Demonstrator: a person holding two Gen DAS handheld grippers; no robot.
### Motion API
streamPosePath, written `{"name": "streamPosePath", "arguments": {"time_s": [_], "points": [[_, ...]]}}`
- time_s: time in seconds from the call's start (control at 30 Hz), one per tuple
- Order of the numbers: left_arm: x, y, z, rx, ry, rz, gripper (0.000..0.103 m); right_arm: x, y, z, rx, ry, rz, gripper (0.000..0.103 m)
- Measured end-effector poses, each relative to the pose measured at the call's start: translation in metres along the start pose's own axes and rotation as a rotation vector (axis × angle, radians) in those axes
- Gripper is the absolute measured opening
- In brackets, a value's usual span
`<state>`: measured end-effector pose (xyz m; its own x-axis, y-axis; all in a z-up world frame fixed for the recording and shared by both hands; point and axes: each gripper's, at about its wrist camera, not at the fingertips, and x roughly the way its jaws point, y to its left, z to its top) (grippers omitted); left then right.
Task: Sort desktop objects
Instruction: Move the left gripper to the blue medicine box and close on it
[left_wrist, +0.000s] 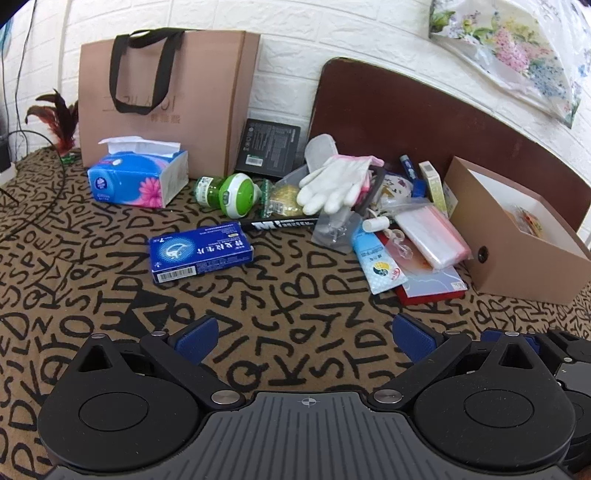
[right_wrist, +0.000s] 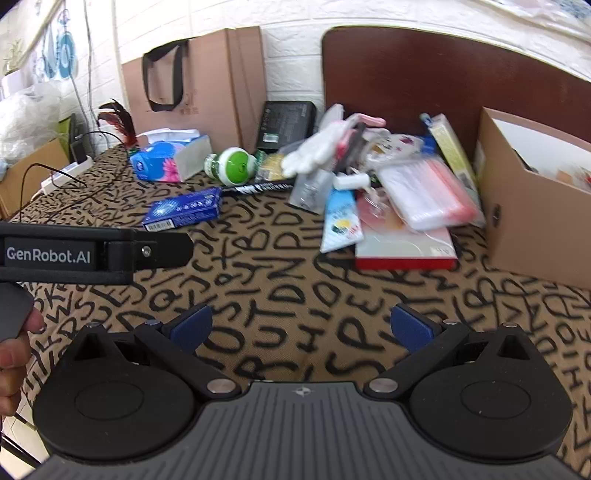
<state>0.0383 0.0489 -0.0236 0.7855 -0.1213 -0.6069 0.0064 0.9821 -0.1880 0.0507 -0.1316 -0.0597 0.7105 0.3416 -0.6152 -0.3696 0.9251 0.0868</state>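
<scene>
Two grippers: both hung low over the letter-patterned tablecloth (left_wrist: 258, 295), holding nothing.
Left gripper (left_wrist: 303, 332): jaws spread wide, blue pads (left_wrist: 197, 332) well apart, bare cloth between them.
Right gripper (right_wrist: 301, 326): jaws likewise released and wide, nothing between the pads.
Blue medicine box (left_wrist: 201, 254): lay flat on the cloth ahead of the left gripper, apart from the main heap.
Black pen (left_wrist: 280, 223): lay just behind the blue box, its far end reaching into the pile.
Tissue pack (left_wrist: 136, 181): stood at the back left, in front of the brown paper bag (left_wrist: 166, 103).
Green bottle (left_wrist: 229, 192): lay on its side between the tissues and the pile.
White gloves (left_wrist: 332, 184): rested on top of the heap.
Tube (left_wrist: 376, 264): lay at the heap's near edge, beside a red-edged booklet (left_wrist: 432, 286).
Clear bag (left_wrist: 432, 236): sat on the booklet.
Cardboard box (left_wrist: 517, 258): stood open at the right, just beside the heap, contents unclear.
</scene>
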Motion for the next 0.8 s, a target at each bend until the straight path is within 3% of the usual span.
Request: {"name": "streamPosePath", "arguments": {"time_s": [0.53,0.8], "points": [[0.052,0.078,0.034,-0.130,0.004,-0.016,0.103,0.073,0.042,0.038,-0.188,-0.039,0.228,0.102],[0.083,0.110,0.045,-0.191,0.033,-0.037,0.102,0.123,0.055,0.059,-0.245,-0.018,0.286,0.093]]}}
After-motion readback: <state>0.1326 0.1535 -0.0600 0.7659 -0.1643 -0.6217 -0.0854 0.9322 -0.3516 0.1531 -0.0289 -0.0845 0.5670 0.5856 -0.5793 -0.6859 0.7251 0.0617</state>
